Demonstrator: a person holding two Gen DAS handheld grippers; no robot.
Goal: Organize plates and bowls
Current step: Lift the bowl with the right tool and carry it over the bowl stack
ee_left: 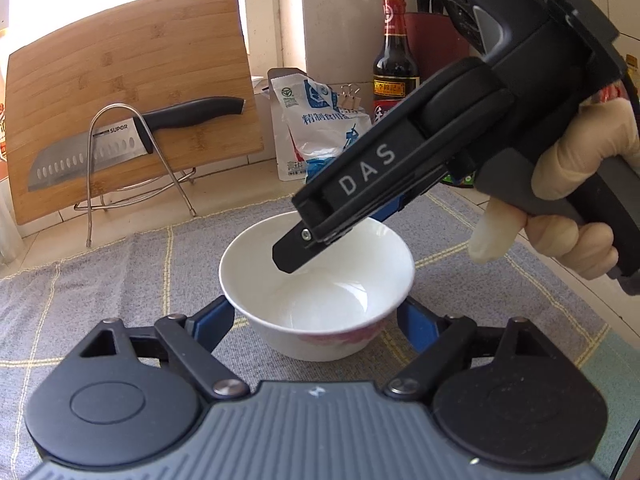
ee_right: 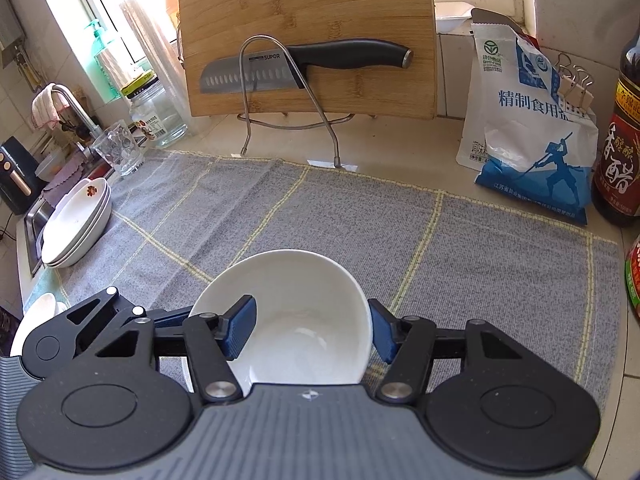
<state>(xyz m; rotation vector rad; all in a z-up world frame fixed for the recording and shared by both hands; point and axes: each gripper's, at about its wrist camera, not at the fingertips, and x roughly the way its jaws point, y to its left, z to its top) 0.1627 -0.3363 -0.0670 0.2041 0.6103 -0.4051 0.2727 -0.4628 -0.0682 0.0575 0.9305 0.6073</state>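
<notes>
the grey checked cloth (ee_right: 360, 216) covers the desk; on it sits the white bowl (ee_right: 304, 312). the right hand-held gripper (ee_right: 312, 330) is clenched across the bowl's wall, one pad inside. the left hand-held gripper (ee_left: 316, 320) straddles it, apparently released. stacked plates (ee_right: 76, 224) lie far left.

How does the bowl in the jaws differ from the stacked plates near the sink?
The bowl is deep and single; the plates are shallow and stacked. The right gripper is shut on the bowl's wall; the plates lie untouched. The top plate shows a red motif inside; the bowl's inside is plain. Both are white.
</notes>
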